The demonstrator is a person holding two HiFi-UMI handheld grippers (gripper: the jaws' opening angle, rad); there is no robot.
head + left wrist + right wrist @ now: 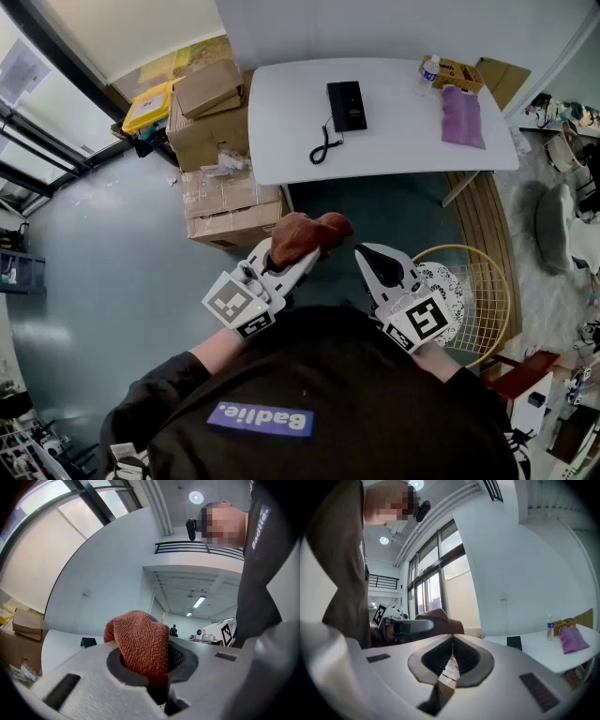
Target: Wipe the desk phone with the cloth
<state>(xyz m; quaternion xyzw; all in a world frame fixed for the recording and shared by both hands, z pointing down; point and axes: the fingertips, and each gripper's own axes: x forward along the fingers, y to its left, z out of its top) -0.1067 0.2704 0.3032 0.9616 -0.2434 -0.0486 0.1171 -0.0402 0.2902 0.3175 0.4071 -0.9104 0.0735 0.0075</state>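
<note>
The left gripper (302,255) is clenched on the rust-red cloth (309,234), which bunches over its tips and hides them. The right gripper (368,255) is pressed closed on nothing. Both hang well short of the white table (281,131), where the black phone (346,104) lies mid-top. At the table's far right corner sits a small box (457,73), its contents unclear.

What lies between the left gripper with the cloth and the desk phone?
In the head view, only dark floor, the table's edge and the phone's coiled cord lie between the left gripper and the desk phone.
</note>
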